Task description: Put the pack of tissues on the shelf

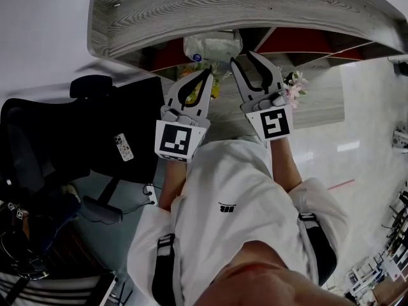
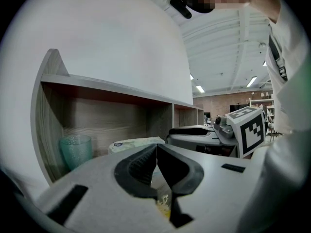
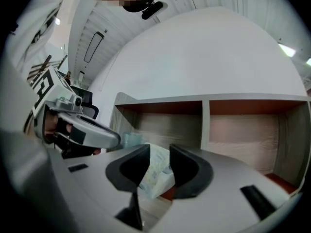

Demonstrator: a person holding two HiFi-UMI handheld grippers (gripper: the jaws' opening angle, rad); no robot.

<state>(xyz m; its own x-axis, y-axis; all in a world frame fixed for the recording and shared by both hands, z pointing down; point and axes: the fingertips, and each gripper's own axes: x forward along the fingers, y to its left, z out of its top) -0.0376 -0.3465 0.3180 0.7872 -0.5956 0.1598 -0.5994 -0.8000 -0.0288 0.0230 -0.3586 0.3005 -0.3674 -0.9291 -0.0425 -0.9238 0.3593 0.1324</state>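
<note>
The pack of tissues (image 1: pixel 212 45), white with pale print, lies in the left compartment of the grey wood shelf (image 1: pixel 159 11). My right gripper (image 1: pixel 243 58) is open just in front of it. In the right gripper view the pack (image 3: pixel 156 171) shows through the gap of the gripper (image 3: pixel 159 153), and the pads do not press on it. My left gripper (image 1: pixel 207 73) is shut and empty, a little left of the right one. In the left gripper view its tips (image 2: pixel 156 147) meet in front of the pack (image 2: pixel 127 144).
A teal glass (image 2: pixel 75 150) stands at the left end of the same compartment. A divider (image 3: pixel 205 125) separates it from a compartment to the right. Flowers (image 1: pixel 294 85) lie on the counter below the shelf. A black office chair (image 1: pixel 38 145) stands to the left.
</note>
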